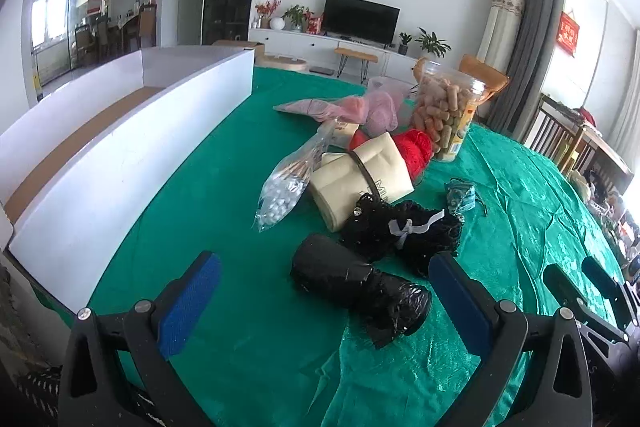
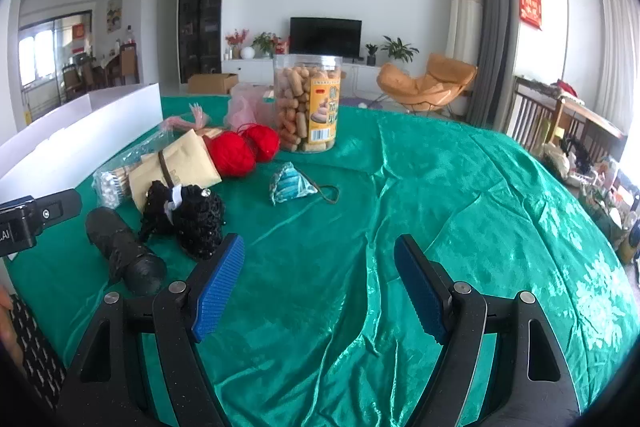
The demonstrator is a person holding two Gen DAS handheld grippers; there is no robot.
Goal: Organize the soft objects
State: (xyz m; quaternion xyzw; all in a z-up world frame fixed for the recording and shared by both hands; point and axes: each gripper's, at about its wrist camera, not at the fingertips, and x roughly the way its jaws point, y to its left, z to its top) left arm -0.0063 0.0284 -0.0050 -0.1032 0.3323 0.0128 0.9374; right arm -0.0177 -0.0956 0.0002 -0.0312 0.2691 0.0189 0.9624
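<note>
Two hand-held grippers above a table draped in a green satin cloth [image 2: 440,195]. The left gripper [image 1: 324,303] hovers with its blue-padded jaws spread wide and empty, the near end of a roll of black plastic bags [image 1: 356,283] lying on the cloth between them, untouched. Just beyond the roll lies a black lace bundle [image 1: 404,231] tied with a white ribbon, and behind that a folded cream fabric pouch [image 1: 360,179] bound by a dark strap. Two red yarn balls [image 2: 244,149] rest touching each other beside the pouch; a clear bag of cotton swabs [image 1: 284,187] lies to its left, and a small blue patterned pouch [image 2: 290,183] sits apart to the right. A clear jar of snacks [image 2: 308,103] stands upright behind the yarn. A long white open box [image 1: 132,147] borders the cloth's left side. The right gripper [image 2: 320,291] is likewise open and empty over bare cloth.
</note>
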